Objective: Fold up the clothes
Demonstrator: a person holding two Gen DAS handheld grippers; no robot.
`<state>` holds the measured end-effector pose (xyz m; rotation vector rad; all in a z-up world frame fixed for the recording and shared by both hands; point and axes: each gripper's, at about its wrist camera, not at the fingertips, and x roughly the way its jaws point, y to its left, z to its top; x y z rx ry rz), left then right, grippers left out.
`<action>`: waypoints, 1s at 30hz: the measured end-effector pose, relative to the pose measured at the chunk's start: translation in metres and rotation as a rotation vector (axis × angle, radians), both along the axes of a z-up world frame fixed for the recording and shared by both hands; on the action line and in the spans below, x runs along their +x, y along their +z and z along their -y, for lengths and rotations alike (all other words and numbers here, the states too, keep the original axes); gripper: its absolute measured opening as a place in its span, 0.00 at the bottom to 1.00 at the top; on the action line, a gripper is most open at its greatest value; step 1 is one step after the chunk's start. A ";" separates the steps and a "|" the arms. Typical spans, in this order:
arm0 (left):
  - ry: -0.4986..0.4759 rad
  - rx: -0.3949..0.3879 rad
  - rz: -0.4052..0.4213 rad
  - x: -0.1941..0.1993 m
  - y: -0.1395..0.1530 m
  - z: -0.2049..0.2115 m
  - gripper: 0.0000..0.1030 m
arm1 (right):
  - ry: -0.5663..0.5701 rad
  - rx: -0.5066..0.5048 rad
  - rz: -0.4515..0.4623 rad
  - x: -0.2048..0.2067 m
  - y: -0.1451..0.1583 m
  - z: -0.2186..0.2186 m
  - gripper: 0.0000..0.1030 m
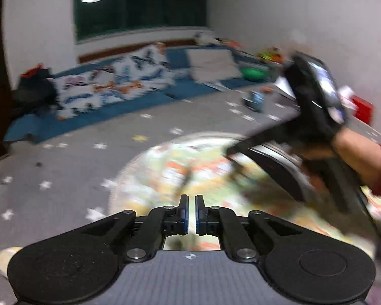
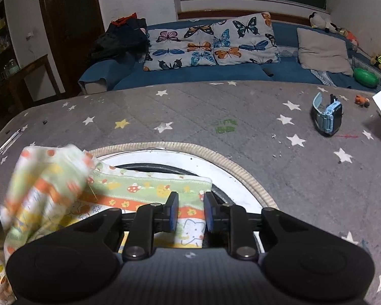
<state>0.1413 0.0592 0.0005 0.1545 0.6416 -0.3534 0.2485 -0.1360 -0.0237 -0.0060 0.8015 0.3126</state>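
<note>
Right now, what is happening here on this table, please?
A person is folding a small printed garment on a grey star-patterned table cover, holding a gripper in each hand. The right gripper is open above the garment's orange-striped edge. The left gripper is nearly shut; whether it pinches cloth cannot be told, because that view is blurred. A raised flap of the garment is also blurred. A blue watch lies apart, at the right.
</note>
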 end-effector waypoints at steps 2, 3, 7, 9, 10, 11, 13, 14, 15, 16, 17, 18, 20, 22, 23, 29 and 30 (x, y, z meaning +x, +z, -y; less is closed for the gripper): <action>-0.003 0.017 -0.003 -0.001 -0.002 0.003 0.09 | 0.000 0.003 -0.002 0.000 0.000 0.001 0.21; 0.016 0.007 0.000 0.000 0.000 0.001 0.09 | 0.002 0.004 -0.003 0.001 0.000 0.002 0.21; 0.149 -0.031 0.035 0.010 0.010 -0.018 0.20 | 0.012 0.006 -0.004 0.002 0.001 0.002 0.21; 0.258 -0.008 0.041 0.023 0.010 -0.030 0.43 | 0.016 0.003 -0.004 0.002 0.000 0.001 0.21; 0.320 0.007 0.036 0.031 0.010 -0.036 0.52 | 0.017 0.003 -0.003 0.003 -0.001 0.001 0.21; 0.364 0.012 0.020 0.040 0.009 -0.043 0.52 | 0.018 0.002 -0.003 0.003 -0.001 0.000 0.21; 0.393 0.000 -0.033 0.058 0.004 -0.054 0.52 | 0.017 0.007 -0.002 0.004 -0.001 0.000 0.21; 0.381 -0.021 -0.070 0.067 0.000 -0.058 0.52 | 0.019 0.007 -0.002 0.004 -0.002 0.000 0.21; 0.370 -0.051 -0.106 0.072 -0.003 -0.060 0.51 | 0.022 0.004 -0.001 0.004 -0.002 -0.001 0.20; 0.358 -0.081 -0.141 0.078 -0.007 -0.062 0.47 | 0.026 0.001 -0.001 0.004 -0.002 -0.001 0.19; 0.342 -0.101 -0.158 0.082 -0.010 -0.062 0.40 | 0.030 0.000 -0.001 0.005 -0.002 -0.002 0.17; 0.336 -0.097 -0.160 0.084 -0.011 -0.062 0.14 | 0.030 -0.001 0.000 0.005 -0.002 -0.002 0.12; 0.353 -0.077 -0.149 0.086 -0.012 -0.062 0.08 | 0.031 -0.004 0.003 0.005 -0.002 -0.002 0.10; 0.401 -0.051 -0.111 0.085 -0.010 -0.065 0.07 | 0.031 -0.007 0.008 0.005 -0.001 -0.001 0.08; 0.438 -0.045 -0.091 0.084 -0.008 -0.070 0.07 | 0.033 -0.009 0.011 0.004 0.000 -0.001 0.06; 0.574 -0.013 -0.041 0.080 -0.010 -0.098 0.07 | 0.012 -0.071 0.083 0.003 0.010 0.001 0.02; 0.580 -0.021 -0.056 0.081 -0.011 -0.103 0.07 | 0.003 -0.080 0.091 0.005 0.012 0.003 0.00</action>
